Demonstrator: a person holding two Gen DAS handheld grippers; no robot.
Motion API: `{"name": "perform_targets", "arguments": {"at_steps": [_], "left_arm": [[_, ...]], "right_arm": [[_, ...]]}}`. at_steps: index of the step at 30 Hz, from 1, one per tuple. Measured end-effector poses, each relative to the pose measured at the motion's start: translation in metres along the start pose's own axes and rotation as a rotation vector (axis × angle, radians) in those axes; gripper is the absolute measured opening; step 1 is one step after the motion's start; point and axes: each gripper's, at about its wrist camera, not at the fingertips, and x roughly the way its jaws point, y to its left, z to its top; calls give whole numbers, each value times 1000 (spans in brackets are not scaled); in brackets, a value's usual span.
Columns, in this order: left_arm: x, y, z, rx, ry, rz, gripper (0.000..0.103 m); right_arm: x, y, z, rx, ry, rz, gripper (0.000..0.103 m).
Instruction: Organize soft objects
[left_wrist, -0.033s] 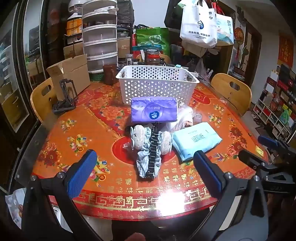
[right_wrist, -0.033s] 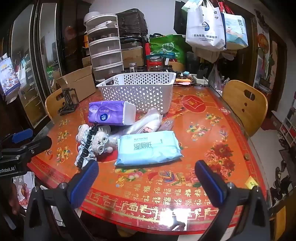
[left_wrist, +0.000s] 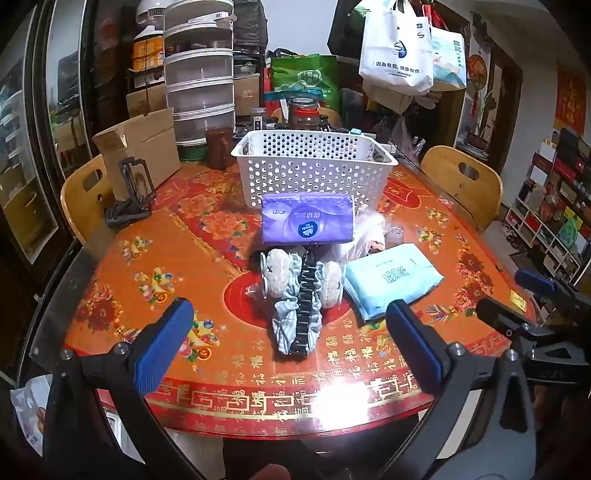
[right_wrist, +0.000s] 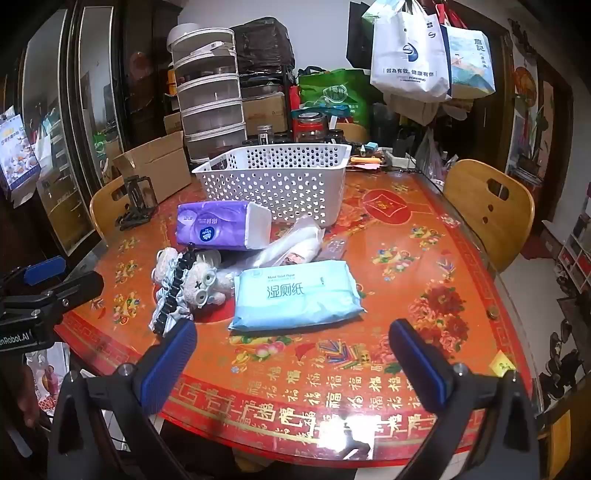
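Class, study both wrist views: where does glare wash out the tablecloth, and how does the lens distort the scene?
Left wrist view: a white glare patch burns out the pattern at the table's near edge; straight cabinet lines bow outward.
Right wrist view: smaller glare on the same near edge; dark corners and curved edges show fisheye distortion, while the blue wipes pack stays sharp.

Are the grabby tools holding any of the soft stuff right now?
No, nothing is held. The left tool and the right tool both stand wide open and empty above the near table edge.
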Motion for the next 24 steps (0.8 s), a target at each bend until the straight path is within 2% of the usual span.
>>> {"name": "perform_targets", "arguments": {"at_steps": [24], "left_arm": [[-2,-3,-1,12,-7,7,103]], "right_arm": [[-2,-1,0,10,5,8,103]]}}
